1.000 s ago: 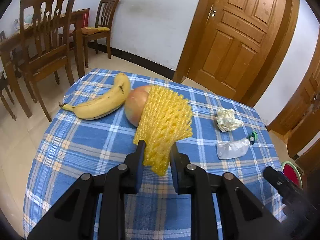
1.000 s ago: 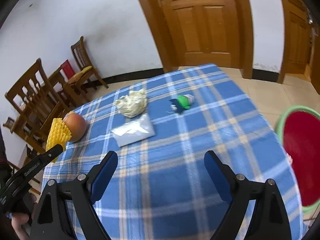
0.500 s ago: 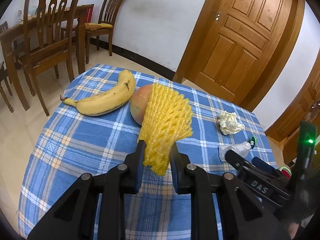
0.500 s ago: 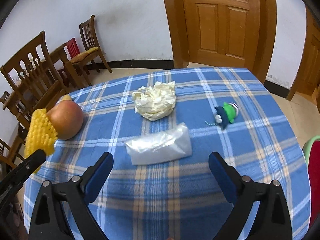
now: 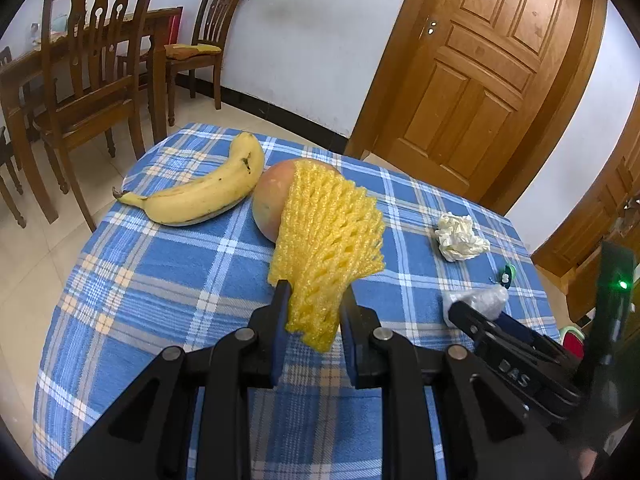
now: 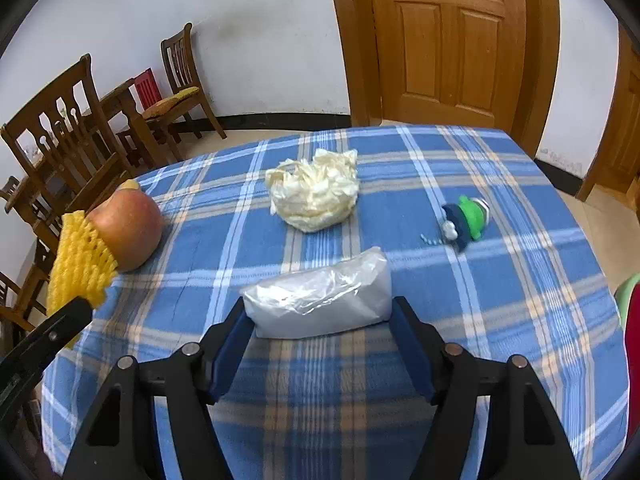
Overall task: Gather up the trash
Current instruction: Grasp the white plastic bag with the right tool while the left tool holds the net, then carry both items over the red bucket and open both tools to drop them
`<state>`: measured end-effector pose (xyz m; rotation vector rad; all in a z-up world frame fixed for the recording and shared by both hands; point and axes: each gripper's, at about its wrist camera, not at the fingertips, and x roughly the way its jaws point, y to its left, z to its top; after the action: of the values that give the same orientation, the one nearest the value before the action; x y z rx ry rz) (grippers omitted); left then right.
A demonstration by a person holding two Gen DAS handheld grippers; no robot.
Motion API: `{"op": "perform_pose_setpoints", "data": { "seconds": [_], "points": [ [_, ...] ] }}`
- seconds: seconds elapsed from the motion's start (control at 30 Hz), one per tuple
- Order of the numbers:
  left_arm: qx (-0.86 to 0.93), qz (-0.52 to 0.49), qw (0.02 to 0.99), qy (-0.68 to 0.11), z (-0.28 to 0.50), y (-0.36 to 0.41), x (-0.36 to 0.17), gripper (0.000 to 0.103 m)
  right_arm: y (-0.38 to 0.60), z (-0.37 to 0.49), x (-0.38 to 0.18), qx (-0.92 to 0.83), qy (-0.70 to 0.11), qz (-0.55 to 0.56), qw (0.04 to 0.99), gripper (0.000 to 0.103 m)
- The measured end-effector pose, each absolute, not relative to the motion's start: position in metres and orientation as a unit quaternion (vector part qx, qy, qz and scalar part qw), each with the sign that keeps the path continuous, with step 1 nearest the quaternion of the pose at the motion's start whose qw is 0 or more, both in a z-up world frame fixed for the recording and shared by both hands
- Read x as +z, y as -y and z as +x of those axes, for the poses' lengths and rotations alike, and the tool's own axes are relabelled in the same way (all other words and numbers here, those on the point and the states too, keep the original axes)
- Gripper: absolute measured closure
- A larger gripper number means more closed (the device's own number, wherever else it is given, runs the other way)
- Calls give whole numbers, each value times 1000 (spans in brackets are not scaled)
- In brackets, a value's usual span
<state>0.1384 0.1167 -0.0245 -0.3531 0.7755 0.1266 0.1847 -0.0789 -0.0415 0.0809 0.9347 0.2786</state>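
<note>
My left gripper point(image 5: 314, 308) is shut on a yellow foam fruit net point(image 5: 326, 240), held above the blue plaid tablecloth point(image 5: 168, 280) in front of an apple point(image 5: 270, 196). The net also shows in the right wrist view point(image 6: 80, 264) beside the apple point(image 6: 128, 228). My right gripper point(image 6: 320, 318) is open, its fingers on either side of a clear plastic bag point(image 6: 320, 300) lying on the cloth. A crumpled paper ball point(image 6: 314, 194) lies just beyond the bag. The paper ball point(image 5: 460, 236) and bag point(image 5: 480, 300) show at the right of the left wrist view.
A banana point(image 5: 204, 192) lies left of the apple. A small green and blue toy point(image 6: 466, 220) lies right of the bag. A red bin with a green rim point(image 6: 632, 320) stands beside the table's right edge. Wooden chairs point(image 5: 92, 80) and a wooden door point(image 6: 444, 40) stand beyond.
My right gripper has moved forward and down over the table until its fingers flank the plastic bag. My left gripper still holds the net and has shifted slightly.
</note>
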Motion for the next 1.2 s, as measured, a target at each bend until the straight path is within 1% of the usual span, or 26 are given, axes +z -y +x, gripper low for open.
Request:
{"op": "perform_pose_setpoints", "data": {
  "seconds": [0.3,0.57,1.2],
  "points": [
    [52,-164,910,-377,138,-108,-24,80,112,150,-24,131,-443,67,884,32],
    [28,-151,915,-374,129,-87,-12,80,170,113,-9,98,-429,109,892,31],
    [-83,-116,909,-392,110,13,12,80,287,49,0,-5,-398,180,900,31]
  ]
}}
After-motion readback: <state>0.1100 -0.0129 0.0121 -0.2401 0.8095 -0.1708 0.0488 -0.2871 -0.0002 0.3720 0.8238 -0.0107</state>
